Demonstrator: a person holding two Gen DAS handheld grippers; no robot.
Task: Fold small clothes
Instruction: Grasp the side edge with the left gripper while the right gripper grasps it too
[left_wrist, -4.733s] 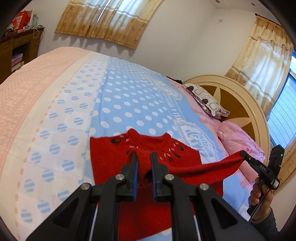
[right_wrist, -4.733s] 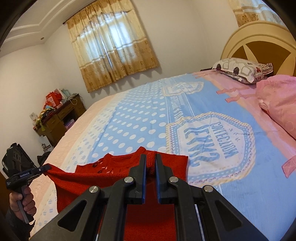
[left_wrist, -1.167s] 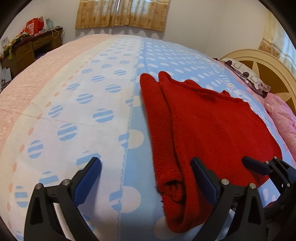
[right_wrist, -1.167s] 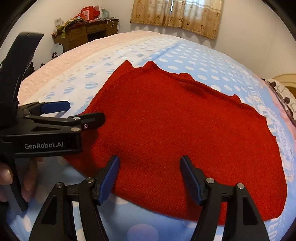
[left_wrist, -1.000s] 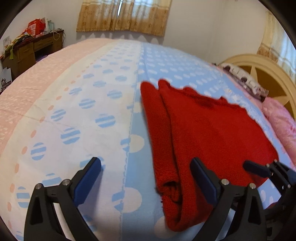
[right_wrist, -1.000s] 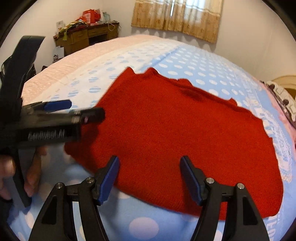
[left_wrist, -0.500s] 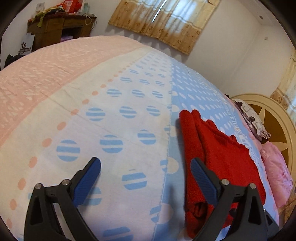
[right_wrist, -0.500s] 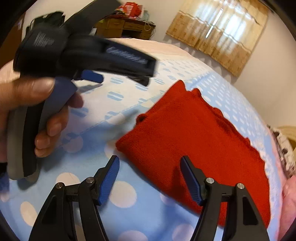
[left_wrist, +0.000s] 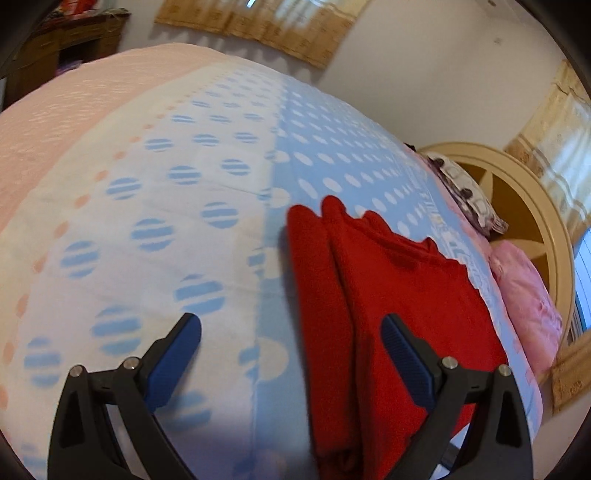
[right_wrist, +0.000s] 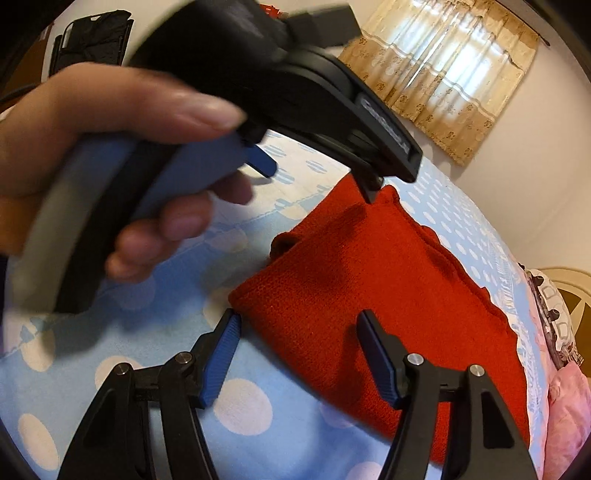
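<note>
Bedroom: wide bed with blue, white and pink polka-dot cotton bedspread (left_wrist: 207, 155) filling both views. Rounded cream wooden headboard (left_wrist: 535, 206) at far right, cut off by frame edge. Folded red knitted sweater (right_wrist: 369, 280) flat on blue part of bedspread; near end hidden behind finger in left view. Left gripper (left_wrist: 291, 354) spread wide, nothing pinched; in right view its body blurred, gripped by left hand (right_wrist: 110, 155). Right gripper (right_wrist: 297, 352) closing, sweater corner between fingers, untouched.
</note>
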